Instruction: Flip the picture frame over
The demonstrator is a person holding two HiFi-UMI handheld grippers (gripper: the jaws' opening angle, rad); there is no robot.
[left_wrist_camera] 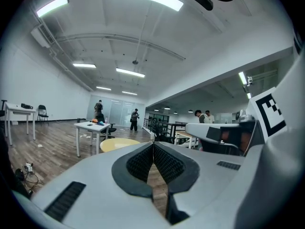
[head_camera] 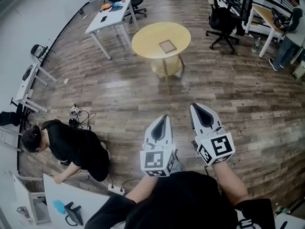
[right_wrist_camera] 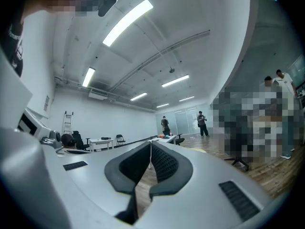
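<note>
A small picture frame [head_camera: 167, 46] lies flat near the middle of a round yellow table [head_camera: 145, 44], far ahead of me across the wooden floor. My left gripper [head_camera: 165, 118] and right gripper [head_camera: 194, 107] are held side by side close to my body, both pointing toward the table and well short of it. The left gripper [left_wrist_camera: 153, 143] has its jaws closed tip to tip with nothing between them, and the yellow table [left_wrist_camera: 114, 143] shows just beyond. The right gripper [right_wrist_camera: 150, 142] is likewise shut and empty.
A white desk [head_camera: 107, 17] with office chairs stands behind the round table to the left. A black office chair [head_camera: 224, 23] and more desks are at the back right, with a person [head_camera: 288, 37] standing there. Another person [head_camera: 71, 147] crouches on the floor at my left.
</note>
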